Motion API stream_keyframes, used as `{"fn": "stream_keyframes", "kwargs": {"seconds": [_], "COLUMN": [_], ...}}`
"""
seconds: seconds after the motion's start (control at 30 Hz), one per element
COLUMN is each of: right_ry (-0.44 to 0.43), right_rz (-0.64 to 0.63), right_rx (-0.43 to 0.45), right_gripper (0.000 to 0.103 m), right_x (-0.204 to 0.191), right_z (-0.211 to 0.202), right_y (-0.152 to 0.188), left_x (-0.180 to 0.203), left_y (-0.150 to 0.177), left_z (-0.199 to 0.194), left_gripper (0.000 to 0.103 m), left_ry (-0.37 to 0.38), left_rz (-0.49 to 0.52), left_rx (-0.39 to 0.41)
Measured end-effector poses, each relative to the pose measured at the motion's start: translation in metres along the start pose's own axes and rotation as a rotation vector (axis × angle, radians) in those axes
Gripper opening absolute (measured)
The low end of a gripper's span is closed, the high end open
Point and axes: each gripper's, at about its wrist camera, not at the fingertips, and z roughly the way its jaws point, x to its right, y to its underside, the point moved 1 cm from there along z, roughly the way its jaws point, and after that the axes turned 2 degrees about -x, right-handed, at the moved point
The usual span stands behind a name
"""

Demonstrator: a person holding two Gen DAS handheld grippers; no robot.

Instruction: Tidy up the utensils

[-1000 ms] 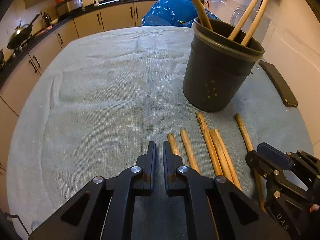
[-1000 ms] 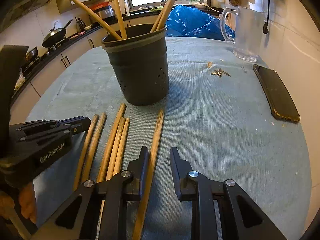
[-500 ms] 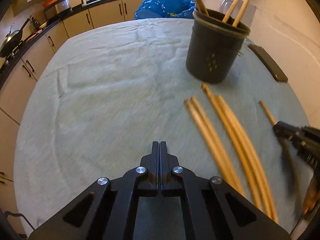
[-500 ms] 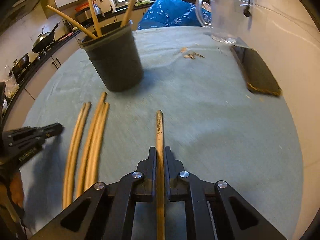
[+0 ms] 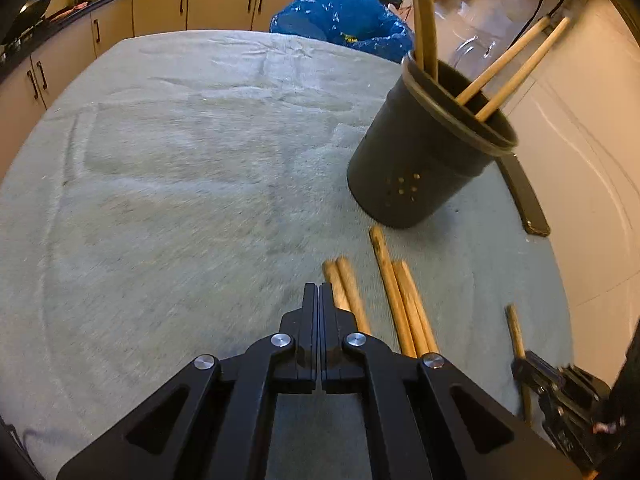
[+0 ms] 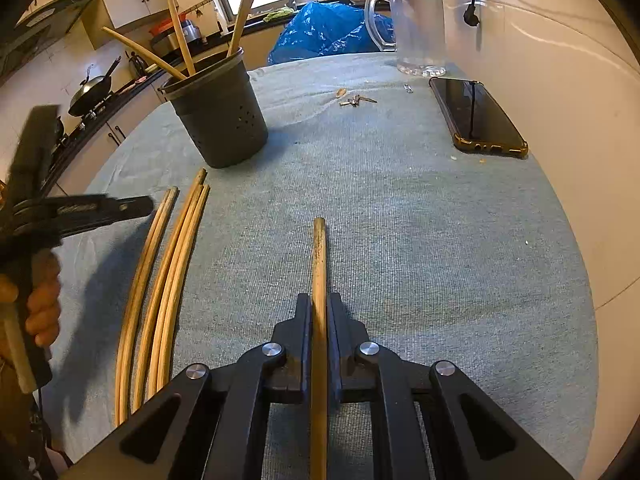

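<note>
Several wooden utensil handles (image 5: 400,300) lie side by side on the grey-green cloth (image 5: 180,200), below a dark round holder (image 5: 416,168) with more wooden utensils standing in it. My left gripper (image 5: 318,286) is shut with nothing between its fingers, its tip just left of the nearest handle. My right gripper (image 6: 319,300) is shut on one wooden utensil (image 6: 319,256), which points straight ahead, apart from the loose handles (image 6: 168,264) to its left. The holder (image 6: 220,120) stands at the far left in that view. The left gripper (image 6: 146,205) hovers over the loose handles, held by a hand (image 6: 40,304).
A phone in a case (image 6: 476,116) lies at the right by the wall, a clear jug (image 6: 416,28) behind it, and small keys (image 6: 356,100) mid-table. A blue bag (image 6: 328,28) sits beyond the table's far edge. Kitchen counters run along the left.
My right gripper has shut on one wooden utensil and carried it to the right, away from the others. My left gripper has shut on nothing, drawn back, then returned beside the loose handles.
</note>
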Motion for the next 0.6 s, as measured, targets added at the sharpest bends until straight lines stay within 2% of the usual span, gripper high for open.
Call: {"fn": "stream_keyframes", "kwargs": {"seconds": [0.17, 0.27, 0.4, 0.5, 0.6], "right_ry": [-0.035, -0.047, -0.062, -0.074, -0.079], "right_rz": [0.024, 0.03, 0.038, 0.043, 0.045], "right_rx": [0.006, 0.012, 0.019, 0.021, 0.022], "right_gripper": [0.009, 0.009, 0.009, 0.009, 0.009], "right_x": [0.005, 0.006, 0.006, 0.008, 0.008], "right_z": [0.0, 0.0, -0.001, -0.001, -0.001], "right_y": [0.001, 0.001, 0.002, 0.001, 0.001], "left_x": [0.01, 0.003, 0.003, 0.005, 0.016], "left_y": [-0.005, -0.011, -0.015, -0.015, -0.01], "left_z": [0.007, 0.006, 0.008, 0.011, 0.018], "left_gripper": [0.0, 0.0, 0.0, 0.0, 0.0], "left_ry": [-0.041, 0.022, 0.003, 0.017, -0.027], "left_rz": [0.032, -0.018, 0.006, 0.009, 0.045], "left_rx": [0.001, -0.014, -0.01, -0.016, -0.025]}}
